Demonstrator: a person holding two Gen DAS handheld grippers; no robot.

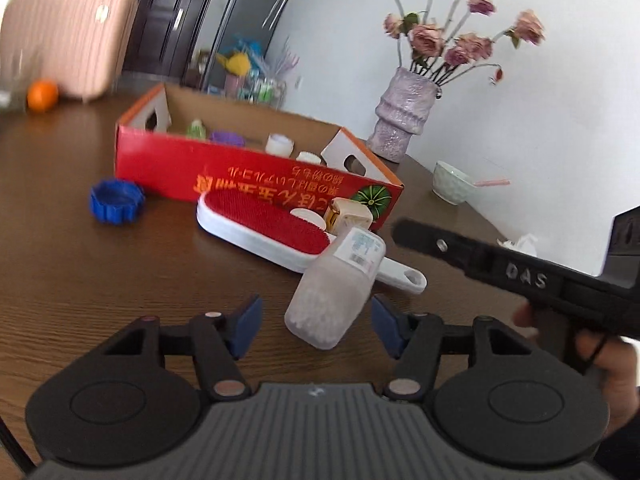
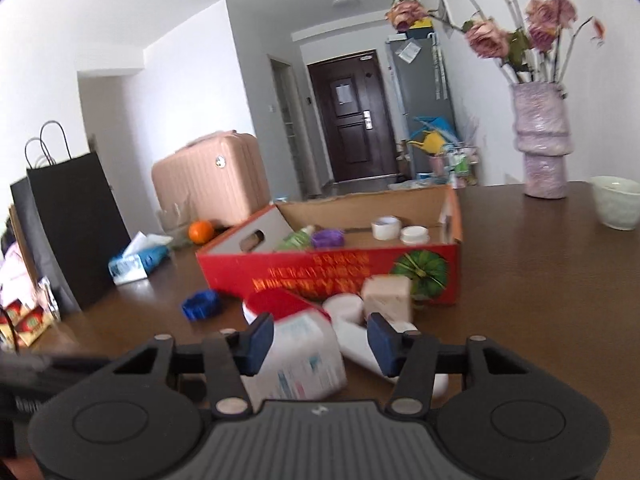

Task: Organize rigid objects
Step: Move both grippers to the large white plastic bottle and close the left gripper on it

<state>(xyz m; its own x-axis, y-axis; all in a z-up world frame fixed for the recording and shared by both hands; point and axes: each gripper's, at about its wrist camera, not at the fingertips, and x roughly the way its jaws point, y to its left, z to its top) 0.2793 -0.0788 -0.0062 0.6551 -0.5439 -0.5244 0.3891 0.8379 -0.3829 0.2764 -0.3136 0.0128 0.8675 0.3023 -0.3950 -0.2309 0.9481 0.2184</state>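
Left wrist view: 1 red box (image 1: 224, 164), 1 blue cap (image 1: 116, 200), 1 brush (image 1: 280, 232).

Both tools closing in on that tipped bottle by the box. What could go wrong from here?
1. Left tool and right tool both bracket the same bottle; they may collide or tug against each other.
2. The bottle leans on the brush; lifting it could drag the brush or knock over the small jar beside it.
3. The right wrist view is blurred, so the pads may close off-centre and the bottle may slip.
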